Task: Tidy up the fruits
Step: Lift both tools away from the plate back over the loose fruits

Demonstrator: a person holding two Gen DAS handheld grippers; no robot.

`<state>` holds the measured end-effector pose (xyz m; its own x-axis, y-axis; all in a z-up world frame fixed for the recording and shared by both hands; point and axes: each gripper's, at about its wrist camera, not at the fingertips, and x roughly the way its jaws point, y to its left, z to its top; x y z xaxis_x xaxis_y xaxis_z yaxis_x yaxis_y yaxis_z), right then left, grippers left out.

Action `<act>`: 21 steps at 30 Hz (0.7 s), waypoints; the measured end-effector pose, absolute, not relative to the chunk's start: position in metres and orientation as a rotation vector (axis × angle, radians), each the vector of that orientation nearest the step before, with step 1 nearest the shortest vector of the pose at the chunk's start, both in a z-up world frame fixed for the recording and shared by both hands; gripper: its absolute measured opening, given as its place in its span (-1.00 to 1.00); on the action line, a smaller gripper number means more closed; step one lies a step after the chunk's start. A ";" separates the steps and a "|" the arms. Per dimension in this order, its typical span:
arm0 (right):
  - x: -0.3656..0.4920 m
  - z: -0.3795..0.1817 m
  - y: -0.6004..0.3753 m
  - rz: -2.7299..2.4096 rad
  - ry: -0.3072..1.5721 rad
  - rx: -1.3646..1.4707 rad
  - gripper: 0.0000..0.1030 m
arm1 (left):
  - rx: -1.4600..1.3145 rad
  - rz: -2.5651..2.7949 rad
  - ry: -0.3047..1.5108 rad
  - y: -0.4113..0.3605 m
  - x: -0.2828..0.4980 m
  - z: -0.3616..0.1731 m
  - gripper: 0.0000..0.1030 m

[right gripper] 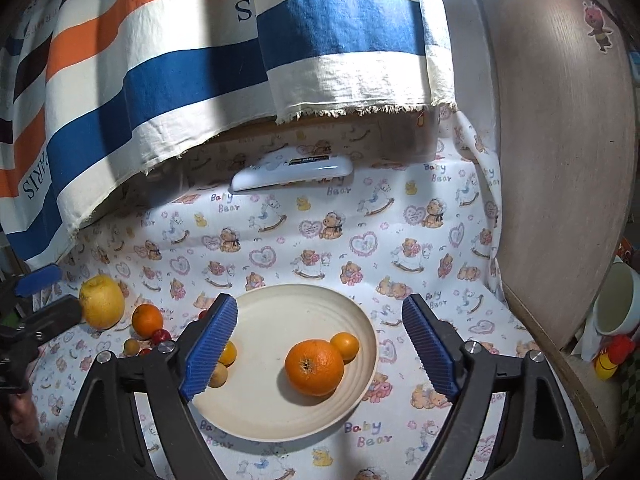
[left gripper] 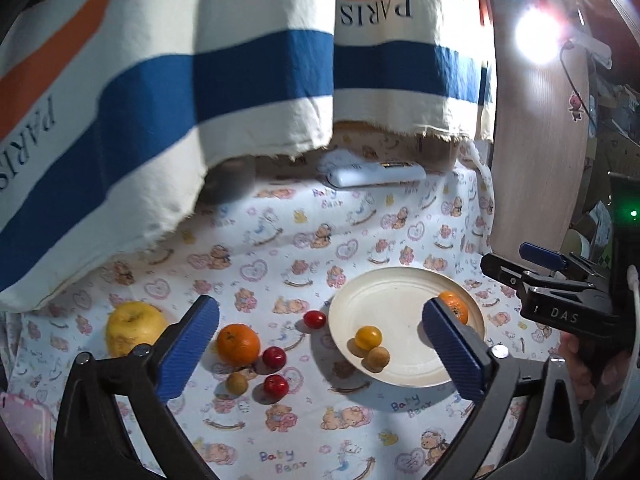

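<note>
the plate (right gripper: 360, 364) is round, cream, smooth and matte, with faint rings pressed into its shallow rim; it lies flat on a soft cotton cloth (right gripper: 320, 240) printed with bears, hearts and rocking horses. on the plate a big orange (right gripper: 314, 368) with dimpled skin sits with its dark stem scar turned towards the camera, and a smaller, smoother orange fruit (right gripper: 345, 346) touches it on the far right side. at the plate's left edge a glossy yellow round fruit (left gripper: 368, 337) touches a dull tan ball-shaped fruit (left gripper: 378, 358) just in front of it. none of these round fruits has a clear long axis.

off the plate, to its left on the cloth, are a lumpy yellow apple (left gripper: 134, 328), a second pebbly orange (left gripper: 238, 344), three shiny red cherry-like fruits (left gripper: 274, 357) and another small tan fruit (left gripper: 236, 383), clustered close together near that orange.

the left gripper (left gripper: 320, 354) has its ribbed blue pads spread wide with nothing between them, hanging above the cloth and the plate's left side. the right gripper (right gripper: 318, 348) is also spread apart and empty, its blue ridged pads (right gripper: 430, 350) flanking the plate from above, touching no fruit.

at the back a long white plastic case (right gripper: 292, 174) lies with its long axis running left to right, under the frayed hem of a coarse woven striped cloth (right gripper: 200, 60) in orange, cream and blue. a wood-grain board (right gripper: 560, 160) stands on the right.
</note>
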<state>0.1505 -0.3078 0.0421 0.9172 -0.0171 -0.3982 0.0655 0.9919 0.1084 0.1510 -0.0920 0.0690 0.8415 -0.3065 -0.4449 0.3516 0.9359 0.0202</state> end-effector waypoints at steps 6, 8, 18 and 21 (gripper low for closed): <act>0.150 0.040 -0.304 -0.026 0.411 0.115 0.69 | 0.073 -0.321 0.433 -0.072 0.145 0.068 0.98; 0.151 0.038 -0.302 -0.025 0.416 0.106 0.70 | 0.055 -0.319 0.447 -0.065 0.148 0.064 0.98; 0.158 0.030 -0.299 -0.020 0.452 0.099 0.70 | -0.058 -0.292 0.620 -0.043 0.174 0.043 0.93; 0.160 0.027 -0.296 -0.029 0.452 0.089 0.70 | -0.073 -0.274 0.636 -0.037 0.178 0.039 0.88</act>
